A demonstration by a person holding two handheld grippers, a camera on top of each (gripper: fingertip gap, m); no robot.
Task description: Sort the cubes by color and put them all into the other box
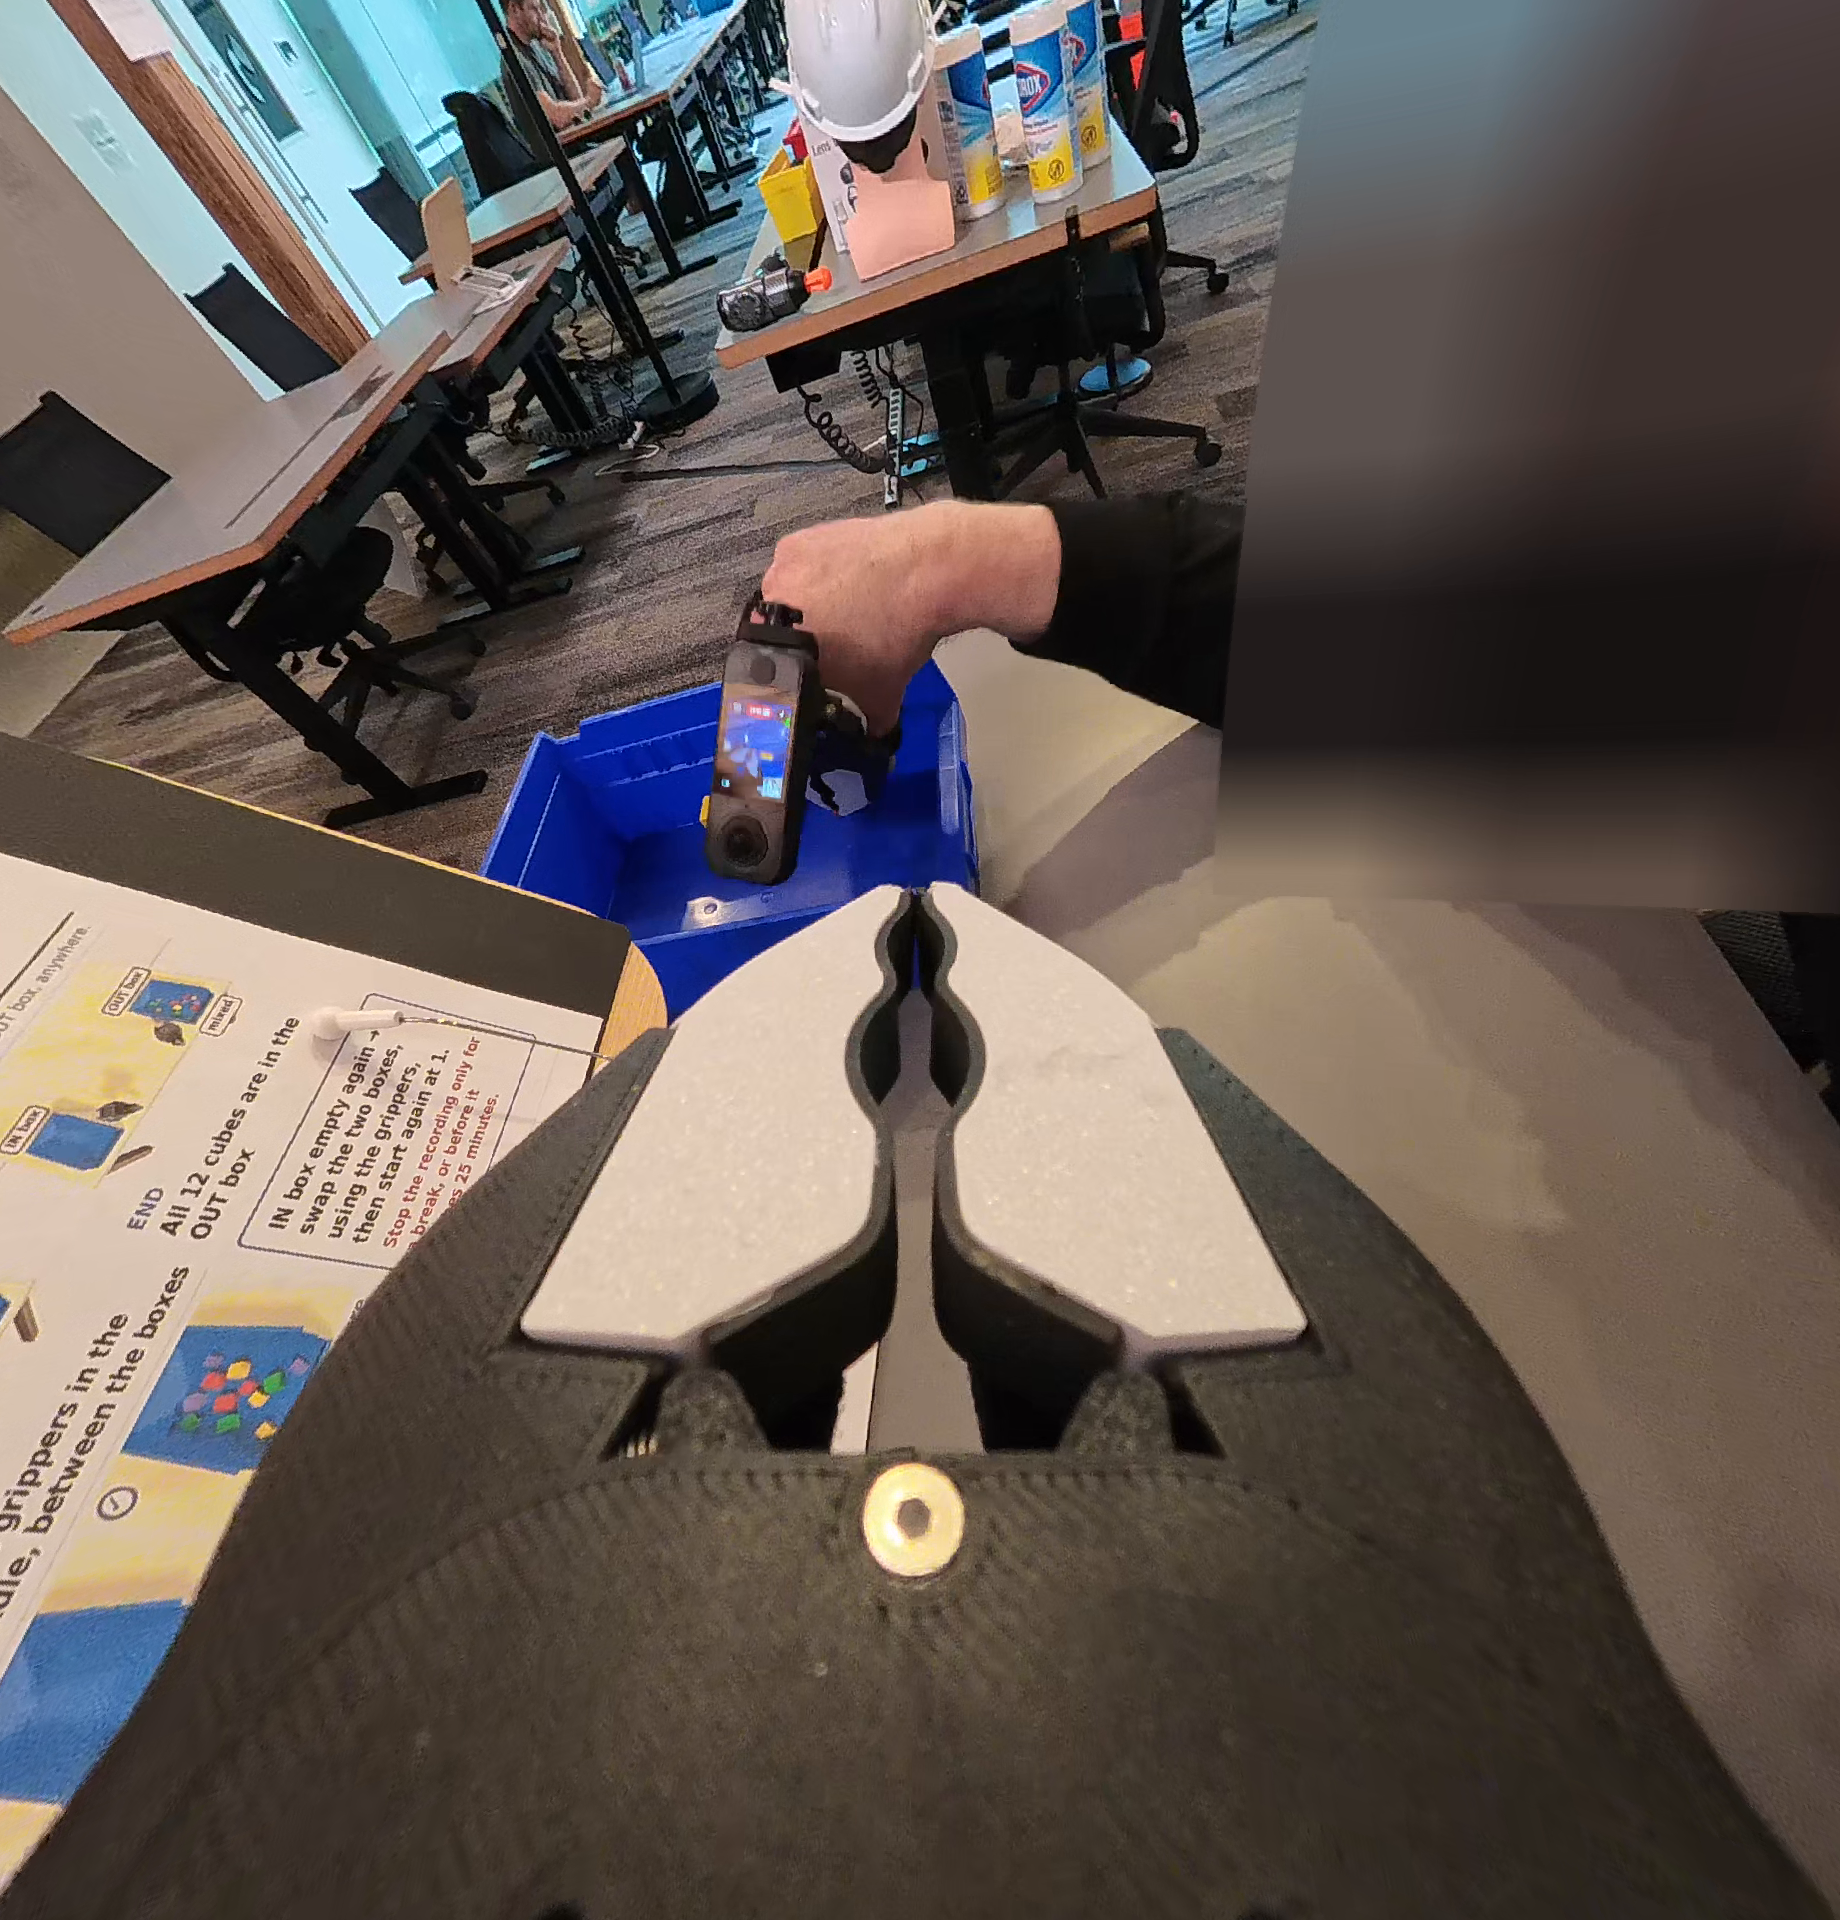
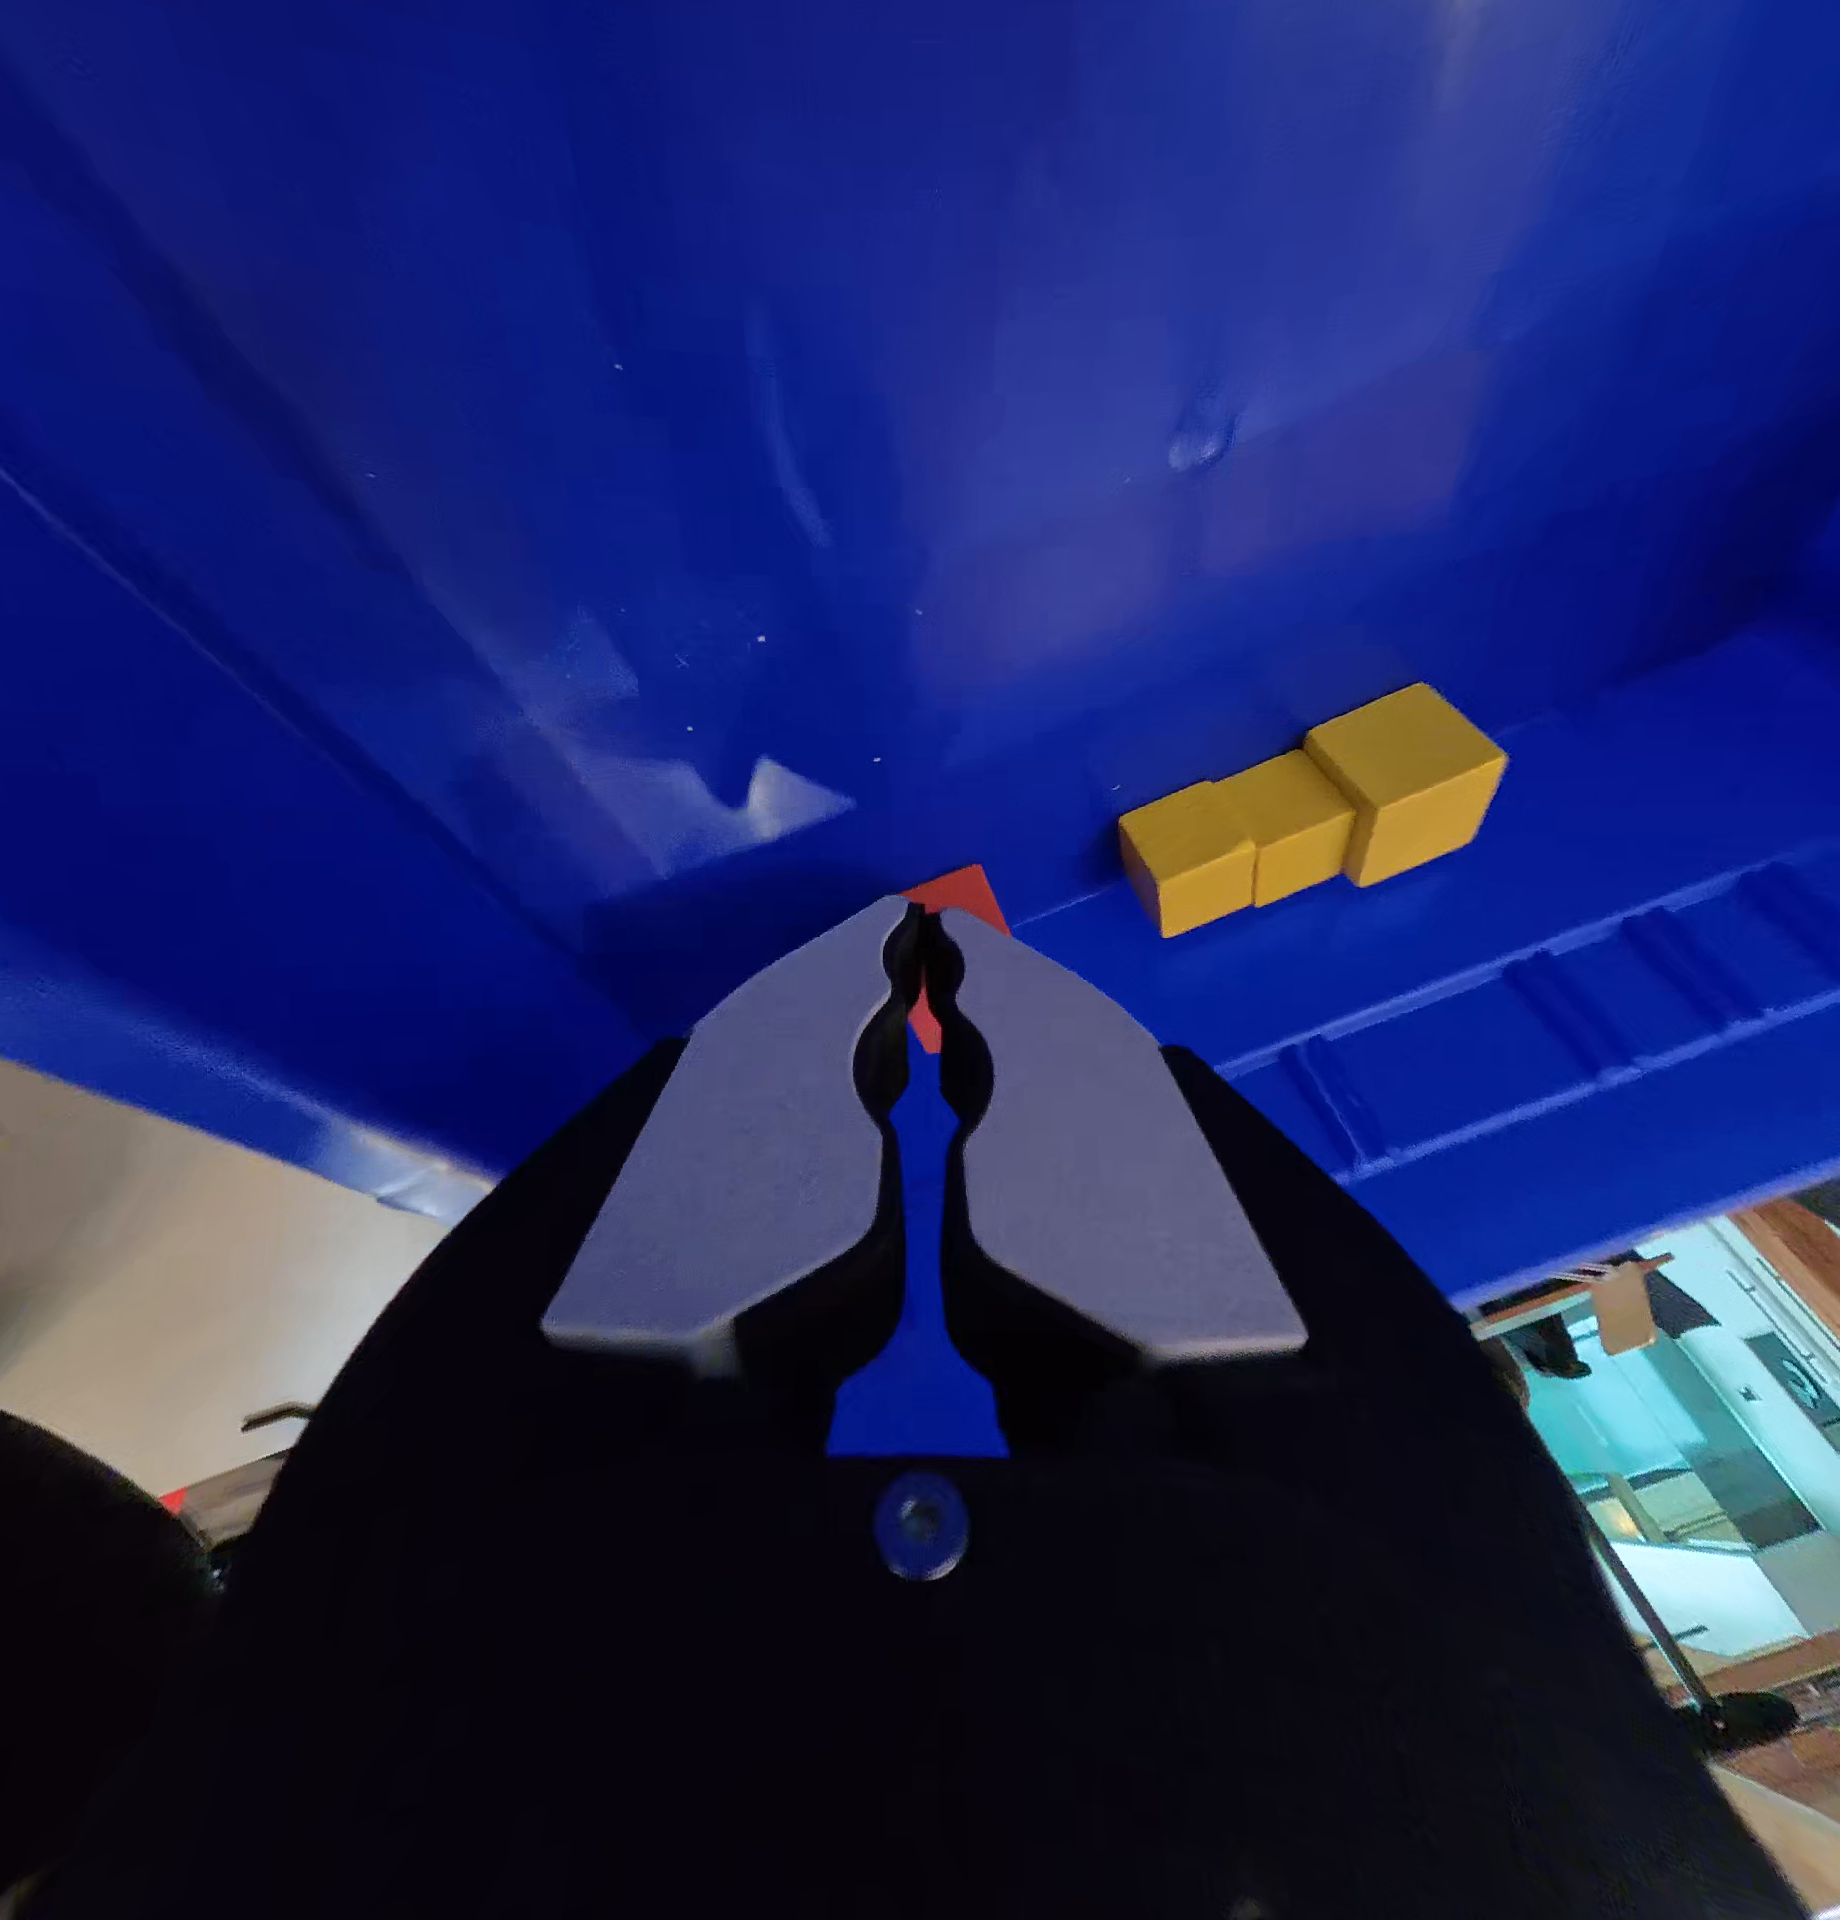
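Note:
My right gripper (image 2: 918, 914) is shut and reaches down inside the blue box (image 2: 687, 416). A red cube (image 2: 952, 894) lies on the box floor just under and beyond its tips, mostly hidden; it is not between the fingers. Three yellow cubes (image 2: 1300, 821) sit in a touching row to the right, along the box wall. My left gripper (image 1: 914, 904) is shut and empty, held over the table and pointing at the same blue box (image 1: 625, 831). The left wrist view shows a hand holding the right gripper's body (image 1: 760, 769) down in that box.
A printed instruction sheet (image 1: 168, 1195) lies on the dark table at the left. Beyond the box are office desks (image 1: 272, 447), chairs, and a table with a white hard hat (image 1: 864, 62) and wipe canisters (image 1: 1046, 104). A large blurred patch covers the right. The grippers' ends are close to 40 centimeters from one another.

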